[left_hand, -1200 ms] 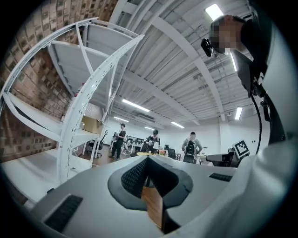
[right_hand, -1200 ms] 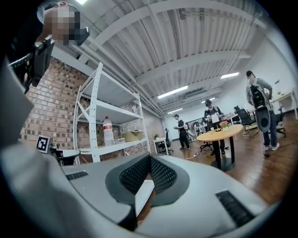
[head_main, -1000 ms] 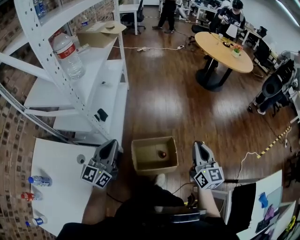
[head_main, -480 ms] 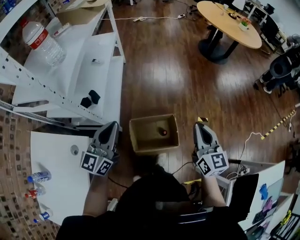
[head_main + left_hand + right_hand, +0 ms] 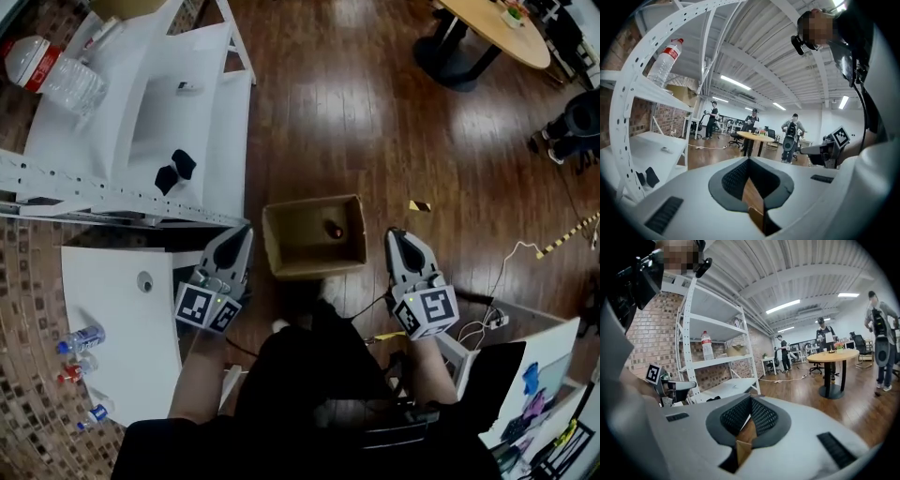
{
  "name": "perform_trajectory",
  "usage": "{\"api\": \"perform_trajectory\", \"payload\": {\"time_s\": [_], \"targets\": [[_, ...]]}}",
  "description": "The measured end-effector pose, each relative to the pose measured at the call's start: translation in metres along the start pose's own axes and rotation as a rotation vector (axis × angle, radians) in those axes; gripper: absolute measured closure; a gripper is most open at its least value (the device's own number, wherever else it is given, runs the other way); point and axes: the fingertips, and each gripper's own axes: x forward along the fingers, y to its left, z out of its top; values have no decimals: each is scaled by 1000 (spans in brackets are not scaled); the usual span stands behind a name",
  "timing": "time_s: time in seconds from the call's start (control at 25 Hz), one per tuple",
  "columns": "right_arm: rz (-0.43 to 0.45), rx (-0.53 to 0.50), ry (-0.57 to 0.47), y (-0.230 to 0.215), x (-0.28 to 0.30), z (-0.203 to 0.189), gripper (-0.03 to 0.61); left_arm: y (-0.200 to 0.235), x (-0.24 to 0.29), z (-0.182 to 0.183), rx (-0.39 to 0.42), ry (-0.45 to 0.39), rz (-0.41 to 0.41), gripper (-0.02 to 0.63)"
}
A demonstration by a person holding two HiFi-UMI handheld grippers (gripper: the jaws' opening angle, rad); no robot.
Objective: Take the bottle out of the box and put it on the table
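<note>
An open cardboard box (image 5: 281, 253) stands on the wooden floor between my two grippers. A small dark reddish thing (image 5: 333, 229) lies inside it, too small to identify. My left gripper (image 5: 236, 240) is just left of the box, shut and empty. My right gripper (image 5: 397, 239) is just right of it, also shut and empty. In the left gripper view the jaws of the left gripper (image 5: 749, 159) meet, with a brown sliver of box (image 5: 752, 201) below them. In the right gripper view the right gripper (image 5: 751, 398) shows the same, above a cardboard edge (image 5: 742, 447).
A white table (image 5: 122, 319) at lower left carries three small bottles (image 5: 81, 338). A white shelf rack (image 5: 141, 112) behind it holds a large water bottle (image 5: 52, 70). A round wooden table (image 5: 492, 28) stands far right. Cables (image 5: 506, 272) lie on the floor.
The head view has tilted further down, so the box sits higher in it. Both grippers have sunk and come closer to the box's sides. Both stay shut.
</note>
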Motion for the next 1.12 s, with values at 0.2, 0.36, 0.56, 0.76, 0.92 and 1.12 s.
{"api": "perform_trajectory", "payload": {"time_s": [0.2, 0.36, 0.56, 0.76, 0.92, 1.12], "targets": [[-8, 24, 67, -8, 4, -37, 575, -19, 22, -57, -18, 117, -59, 611], [0, -4, 146, -15, 18, -82, 575, -24, 42, -108, -48, 183, -112, 611], [20, -10, 242, -5, 34, -138, 576, -26, 47, -174, -92, 295, -207, 611], [7, 4, 214, -5, 60, -195, 575, -13, 57, -223, -46, 298, -261, 611], [-7, -41, 211, -28, 96, -267, 575, 15, 64, -294, -31, 241, -267, 611], [-4, -91, 126, -57, 157, -333, 575, 53, 90, -385, 9, 138, -282, 611]]}}
